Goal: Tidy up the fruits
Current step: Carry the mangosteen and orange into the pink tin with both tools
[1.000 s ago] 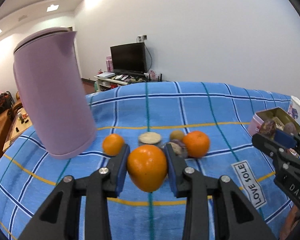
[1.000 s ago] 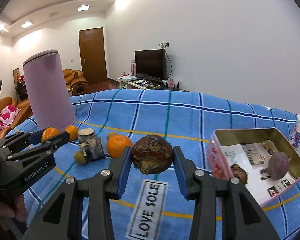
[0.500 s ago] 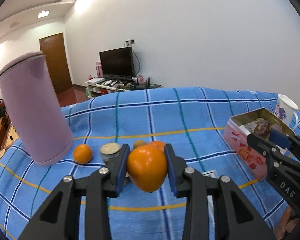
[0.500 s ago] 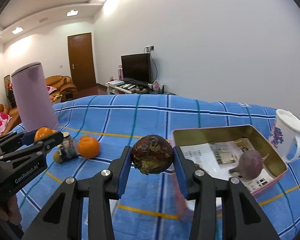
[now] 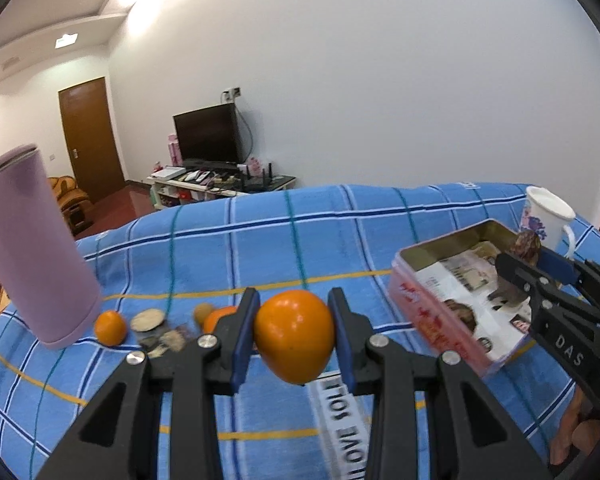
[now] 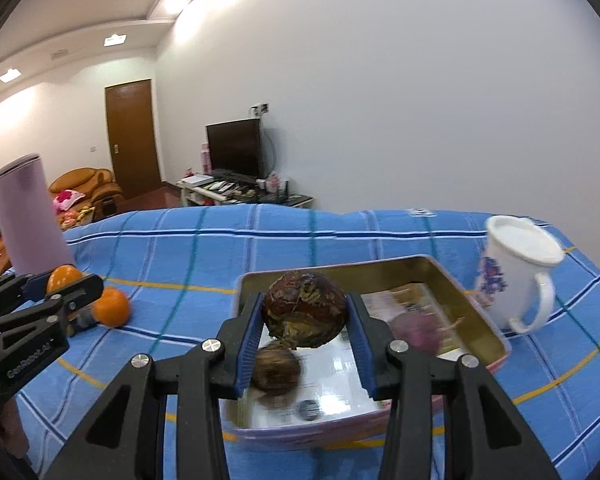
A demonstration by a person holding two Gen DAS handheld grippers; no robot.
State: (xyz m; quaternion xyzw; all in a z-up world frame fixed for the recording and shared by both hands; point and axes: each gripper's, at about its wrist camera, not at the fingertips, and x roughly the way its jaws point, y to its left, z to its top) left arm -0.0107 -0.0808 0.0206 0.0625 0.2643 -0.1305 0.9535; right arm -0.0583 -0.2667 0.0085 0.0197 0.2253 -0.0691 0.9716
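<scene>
Tin (image 6: 485, 312) on the right holds a brown fruit (image 6: 275, 367) and a purple one (image 6: 416, 330); right gripper (image 6: 304, 326) clamps a dark fruit (image 6: 305, 309) above it. Left gripper (image 5: 294, 336) grips an orange (image 5: 294, 334) near the tin's left.

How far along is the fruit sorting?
Done: two dark round fruits lie in the pink metal tin. In hand: the right tool grips a brown wrinkled fruit over it; the left tool grips a large orange. Left: two small oranges on the blue checked cloth.
</scene>
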